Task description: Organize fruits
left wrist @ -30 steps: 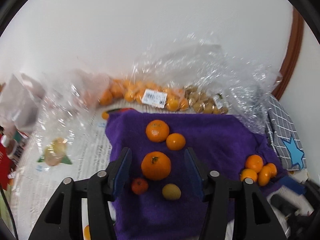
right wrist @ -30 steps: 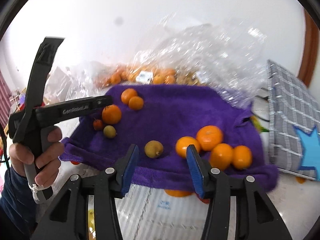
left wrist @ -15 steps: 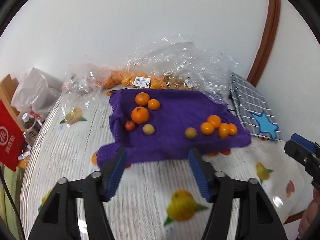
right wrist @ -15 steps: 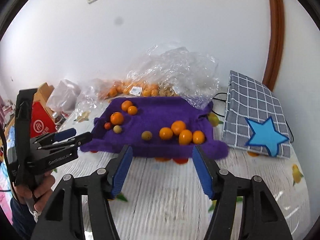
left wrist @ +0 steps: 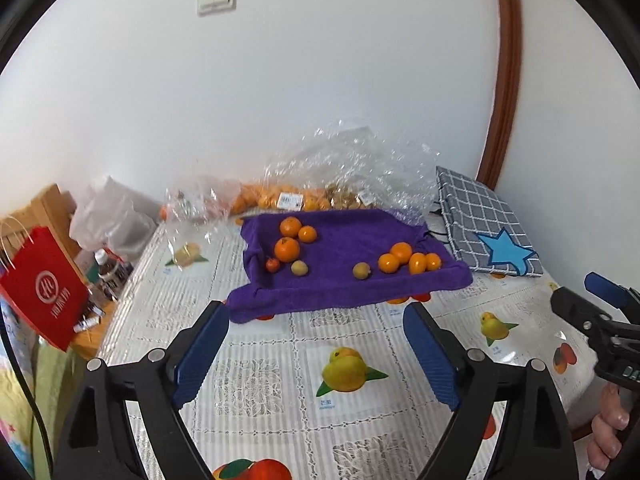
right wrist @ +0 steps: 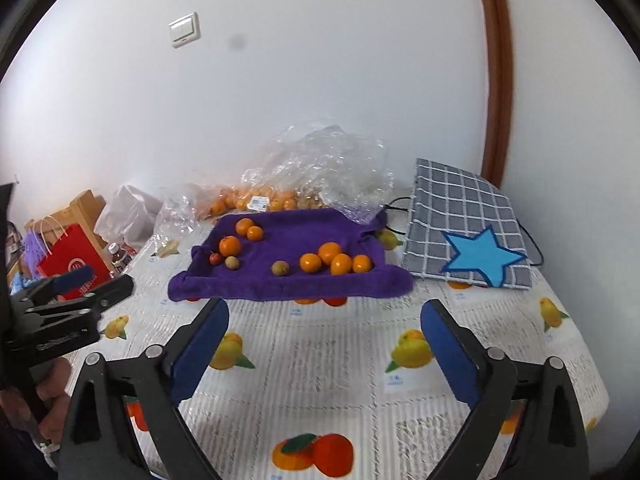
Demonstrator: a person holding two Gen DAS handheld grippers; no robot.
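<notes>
Orange fruits (left wrist: pixel 287 249) plus small yellowish ones (left wrist: pixel 361 271) in two loose clusters on purple towel (left wrist: pixel 344 286).

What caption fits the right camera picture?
Empty right tongs opening above the tablecloth, facing oranges grouped on a purple towel.

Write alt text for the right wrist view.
A purple towel on a fruit-print tablecloth holds two groups of oranges and small fruits. The right gripper, empty, jaws opening, frames the foreground; the left gripper shows at left. Behind: plastic bags, a checked bag.
</notes>
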